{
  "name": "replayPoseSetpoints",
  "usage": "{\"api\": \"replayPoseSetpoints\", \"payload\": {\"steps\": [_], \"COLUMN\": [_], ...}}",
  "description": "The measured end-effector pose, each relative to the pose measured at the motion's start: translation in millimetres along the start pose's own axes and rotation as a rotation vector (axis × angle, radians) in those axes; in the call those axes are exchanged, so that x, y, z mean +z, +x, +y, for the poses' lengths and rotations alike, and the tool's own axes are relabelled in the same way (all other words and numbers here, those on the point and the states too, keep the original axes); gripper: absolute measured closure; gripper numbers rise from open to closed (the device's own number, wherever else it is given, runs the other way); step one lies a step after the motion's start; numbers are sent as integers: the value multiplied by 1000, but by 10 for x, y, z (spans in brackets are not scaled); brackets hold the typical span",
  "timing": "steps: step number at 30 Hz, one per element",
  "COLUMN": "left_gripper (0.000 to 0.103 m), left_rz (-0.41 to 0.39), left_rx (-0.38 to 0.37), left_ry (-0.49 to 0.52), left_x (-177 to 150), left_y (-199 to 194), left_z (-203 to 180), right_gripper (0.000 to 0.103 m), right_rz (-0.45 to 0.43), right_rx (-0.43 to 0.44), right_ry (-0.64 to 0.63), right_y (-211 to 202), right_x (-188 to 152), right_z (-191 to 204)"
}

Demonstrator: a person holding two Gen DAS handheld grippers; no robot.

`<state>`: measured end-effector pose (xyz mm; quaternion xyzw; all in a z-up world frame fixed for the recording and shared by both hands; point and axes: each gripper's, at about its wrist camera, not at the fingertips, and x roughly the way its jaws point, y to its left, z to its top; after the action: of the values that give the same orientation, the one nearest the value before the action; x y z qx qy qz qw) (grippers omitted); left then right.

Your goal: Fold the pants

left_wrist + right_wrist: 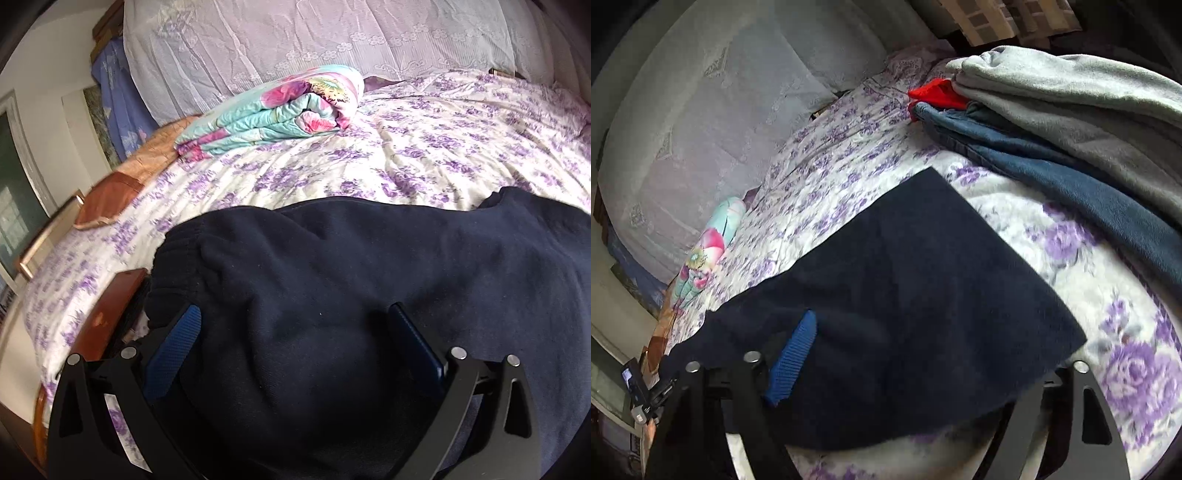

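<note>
While dark navy fleece pants (332, 280) lie lengthwise across the purple-flowered bed sheet (424, 147), waistband leftward, the left tool (295, 332) hovers spread above them; the right tool (908, 365) straddles their hem unpinched.

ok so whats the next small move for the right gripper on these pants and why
Probably close the right gripper on the pants. The dark fabric's hem end lies between its fingers, with one blue pad against the cloth and the other finger hidden under it, so no grip shows yet. The left gripper sits open over the waistband end.
</note>
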<state>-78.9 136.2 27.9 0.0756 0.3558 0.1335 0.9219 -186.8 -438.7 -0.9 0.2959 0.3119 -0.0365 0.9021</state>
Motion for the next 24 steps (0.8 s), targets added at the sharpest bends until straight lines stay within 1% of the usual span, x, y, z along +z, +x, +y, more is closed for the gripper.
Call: {"api": "replayPoseSetpoints", "payload": {"steps": [1, 3, 4, 5, 7, 9, 12, 13, 14, 16, 18, 19, 21, 22, 23, 24], "left_gripper": [5, 5, 5, 5, 5, 5, 5, 5, 5, 5, 5, 5, 5, 5, 5, 5], "left_rz": [3, 1, -3, -6, -10, -17, -35, -40, -43, -49, -54, -57, -62, -65, -67, -67], "left_rx": [-14, -50, -68, -82, -95, -108, -137, -158, -177, -218, -257, -280, -306, -319, -327, -329], "left_ry": [-11, -39, -51, -59, -68, -76, -105, -121, -135, -162, -187, -203, -222, -232, -237, -239], "left_x": [3, 5, 6, 6, 2, -1, -9, -11, -13, -19, -24, -30, -41, -47, -51, -52], "left_y": [5, -2, -7, -11, -17, -29, -59, -66, -70, -74, -72, -71, -70, -70, -69, -72], "left_z": [18, 76, 102, 120, 136, 153, 208, 246, 276, 339, 406, 442, 484, 504, 513, 514], "right_gripper": [61, 76, 79, 80, 84, 85, 86, 86, 86, 86, 86, 86, 86, 86, 85, 79], "right_rz": [-16, -32, -44, -53, -68, -111, -160, -169, -180, -199, -210, -196, -112, -51, 43, 145], "right_rx": [-9, 31, 58, 65, 41, 14, 22, 26, 28, 30, 37, 48, 75, 74, 54, 19], "right_ry": [12, 68, 91, 96, 68, -28, -201, -254, -330, -476, -660, -738, -883, -954, -1059, -1170], "right_y": [9, 17, 10, -59, -101, -167, -284, -303, -305, -285, -216, -146, 110, 277, 519, 747], "right_x": [9, 12, -4, 3, 33, 113, 205, 218, 207, 98, -159, -313, -681, -880, -1136, -1394], "right_z": [-35, -138, -168, -221, -128, 157, 739, 942, 1224, 1725, 2276, 2502, 2899, 3035, 3162, 3236]}}
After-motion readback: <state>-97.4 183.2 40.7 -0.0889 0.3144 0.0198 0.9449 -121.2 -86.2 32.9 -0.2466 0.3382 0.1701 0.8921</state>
